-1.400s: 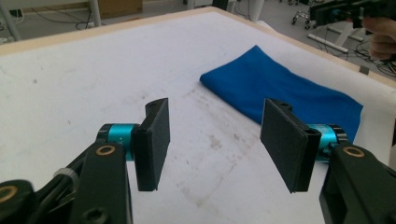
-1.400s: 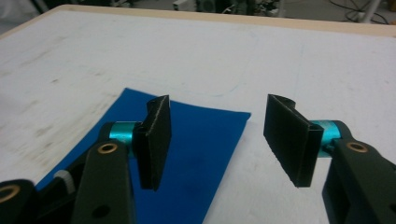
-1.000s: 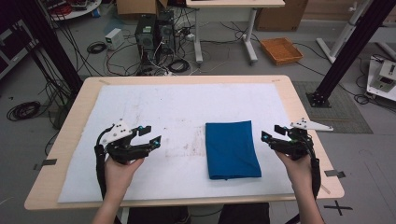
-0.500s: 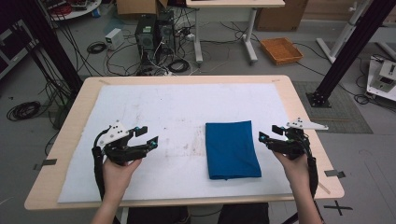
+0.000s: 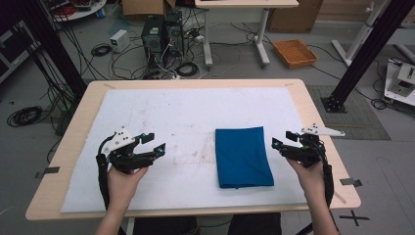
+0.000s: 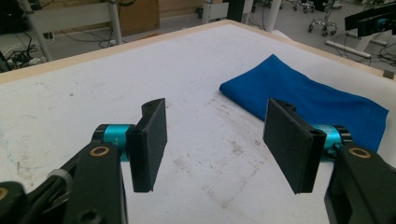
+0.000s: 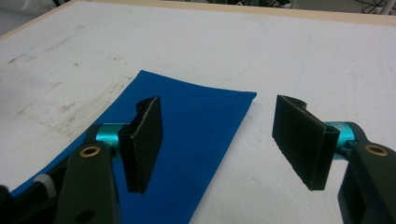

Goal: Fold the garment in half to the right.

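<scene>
Right gripper (image 5: 284, 141) sits just off the right edge of the folded blue cloth (image 5: 243, 156), jaws apart, empty. Cloth is right of centre, long axis running top to bottom. Left gripper (image 5: 154, 143), also spread and empty, is well apart at centre-left, so the right hand is nearer.

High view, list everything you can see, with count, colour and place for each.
cloth: one, blue, folded flat, right of centre on the sheet
sheet: one, white, scuffed, covering the table top
table: one, light wood
computer tower: one, black, floor behind the table
tray: one, orange, floor at back right
second table: one, white legs, behind
left claw: one, black, open, left of the cloth, empty
right claw: one, black, open, by the cloth's right edge, empty
</scene>
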Demonstrator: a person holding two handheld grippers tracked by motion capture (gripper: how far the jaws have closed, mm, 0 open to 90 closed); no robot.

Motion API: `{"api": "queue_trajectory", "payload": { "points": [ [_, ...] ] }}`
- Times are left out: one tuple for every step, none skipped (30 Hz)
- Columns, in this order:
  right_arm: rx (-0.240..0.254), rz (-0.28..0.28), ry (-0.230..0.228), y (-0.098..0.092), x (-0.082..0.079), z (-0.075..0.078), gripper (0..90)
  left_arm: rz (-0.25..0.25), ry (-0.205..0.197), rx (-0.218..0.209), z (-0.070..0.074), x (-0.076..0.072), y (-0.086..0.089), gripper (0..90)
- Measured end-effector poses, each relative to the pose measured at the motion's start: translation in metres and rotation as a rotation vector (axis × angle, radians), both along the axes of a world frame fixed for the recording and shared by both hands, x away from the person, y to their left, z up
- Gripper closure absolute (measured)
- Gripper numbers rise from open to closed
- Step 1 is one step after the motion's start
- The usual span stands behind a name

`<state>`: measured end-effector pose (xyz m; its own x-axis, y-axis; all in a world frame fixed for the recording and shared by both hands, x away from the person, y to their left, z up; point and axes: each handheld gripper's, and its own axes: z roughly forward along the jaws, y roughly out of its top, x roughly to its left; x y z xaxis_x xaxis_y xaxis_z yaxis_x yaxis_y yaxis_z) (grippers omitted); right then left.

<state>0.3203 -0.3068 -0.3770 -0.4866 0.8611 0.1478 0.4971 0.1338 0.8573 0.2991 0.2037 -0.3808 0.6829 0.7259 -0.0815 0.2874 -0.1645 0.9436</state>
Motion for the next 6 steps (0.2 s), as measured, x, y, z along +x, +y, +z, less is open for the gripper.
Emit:
{"api": "queue_trajectory", "payload": {
  "points": [
    [-0.001,-0.001,-0.002,-0.0002,0.0001,0.0,33.5,0.0,0.0,0.0,-0.0001,0.0,0.0,39.9],
    [-0.001,-0.002,-0.002,-0.0004,0.0001,0.0001,33.4,0.002,0.001,-0.001,-0.0001,-0.0002,0.0001,39.9],
    [-0.001,-0.002,-0.003,-0.0004,0.0002,0.0001,33.3,0.004,0.002,-0.003,-0.0002,-0.0002,0.0001,39.9],
    [-0.002,0.0,-0.002,-0.0004,0.0003,0.0001,33.2,0.004,0.003,-0.005,-0.0001,-0.0002,0.0003,39.9],
    [0.0,0.001,0.001,-0.0002,0.0005,0.0001,33.1,0.004,0.0,-0.002,0.0,-0.0002,0.0008,39.9],
    [0.0,0.0,0.0,0.0,0.0007,-0.0001,32.9,0.005,-0.002,-0.001,0.0001,-0.0001,0.001,39.9]
  ]
}}
